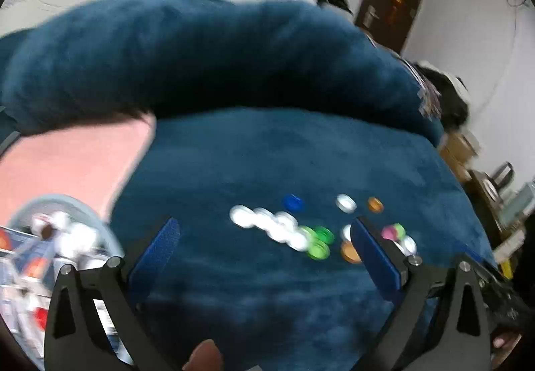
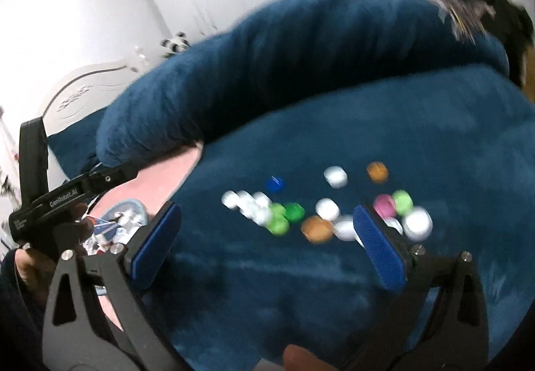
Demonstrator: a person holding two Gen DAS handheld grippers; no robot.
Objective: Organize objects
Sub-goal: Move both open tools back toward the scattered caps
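Several bottle caps lie scattered on a dark blue plush blanket [image 1: 267, 153]: a row of white caps [image 1: 267, 225], green caps [image 1: 319, 242], a blue cap [image 1: 293, 202], orange caps [image 1: 375, 204] and a pink one [image 1: 389, 232]. The right wrist view shows the same white caps [image 2: 249, 203], green caps [image 2: 284, 215], blue cap [image 2: 275, 184] and an orange cap [image 2: 317, 229]. My left gripper [image 1: 264, 230] is open above the blanket, nothing between its fingers. My right gripper [image 2: 267, 217] is open too, hovering before the caps. Both views are motion-blurred.
A round clear container [image 1: 63, 237] holding caps and small items sits at the left on a pink surface [image 1: 73, 157], also seen as the container [image 2: 123, 220]. A rolled blue blanket ridge [image 1: 200, 53] runs behind. The left gripper's body [image 2: 50, 200] shows at left. White cabinets stand beyond.
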